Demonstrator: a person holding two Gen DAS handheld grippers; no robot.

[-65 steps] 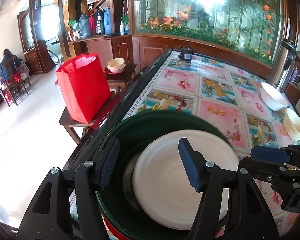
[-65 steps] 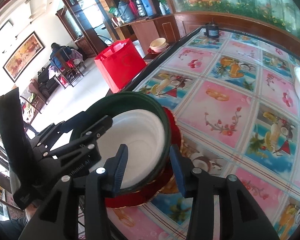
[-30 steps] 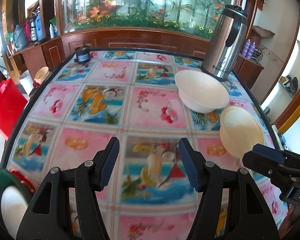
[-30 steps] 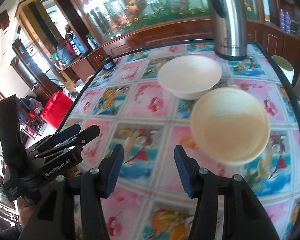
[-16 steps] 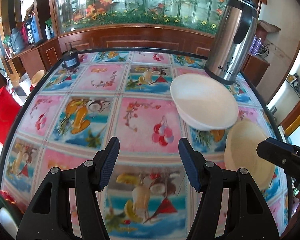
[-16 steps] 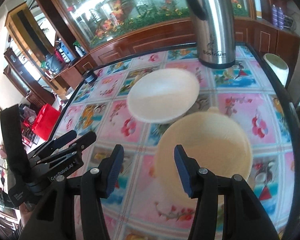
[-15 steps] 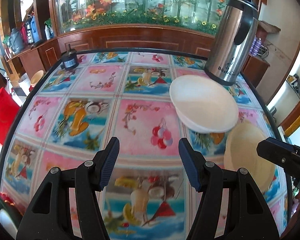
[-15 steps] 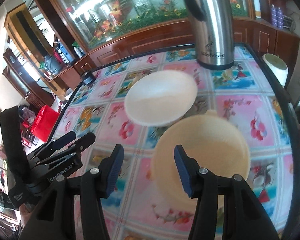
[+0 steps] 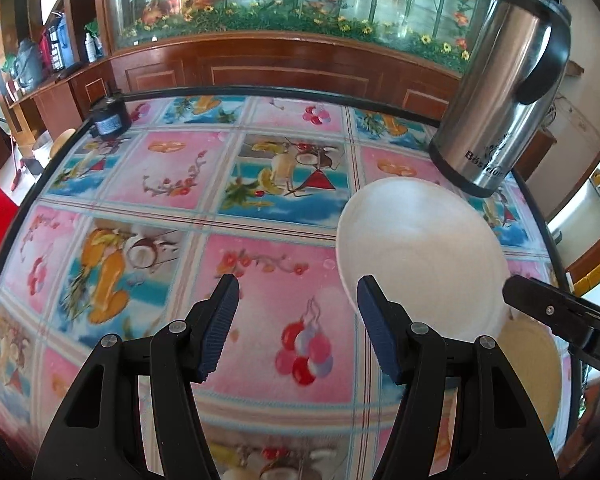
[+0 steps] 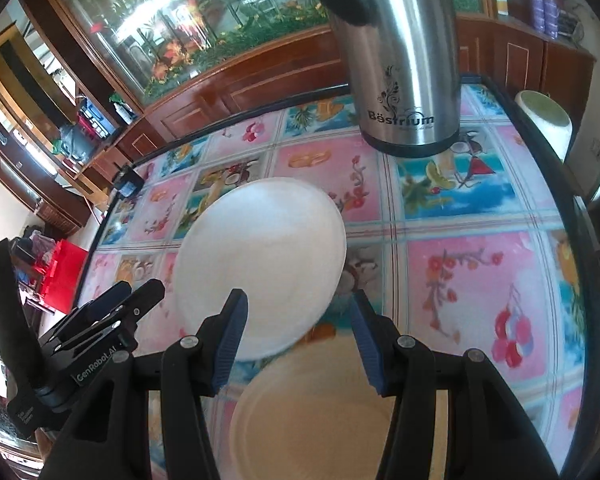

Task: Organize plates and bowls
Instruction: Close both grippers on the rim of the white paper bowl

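Observation:
A white bowl point(image 9: 420, 248) sits on the flowered table, just right of my left gripper point(image 9: 298, 326), whose jaws stand open with nothing between them. The same white bowl point(image 10: 260, 264) lies ahead and left in the right wrist view. A cream bowl point(image 10: 320, 412) rests nearer, partly under my right gripper point(image 10: 300, 344), which hangs open and empty above its far rim. In the left wrist view the cream bowl point(image 9: 532, 372) shows at the lower right, partly hidden by the right gripper's black body point(image 9: 560, 316).
A tall steel thermos jug point(image 9: 504, 92) stands behind the white bowl near the table's point(image 9: 260, 216) far right edge. A small dark jar point(image 9: 108, 118) sits at the far left corner. A wooden cabinet with an aquarium point(image 9: 284, 4) backs the table. A red bag point(image 10: 62, 272) stands on the floor.
Both grippers have travelled from the stacked green and white plates at the table's left across to the two bowls, which now look closer and larger. Jaw openings look unchanged.

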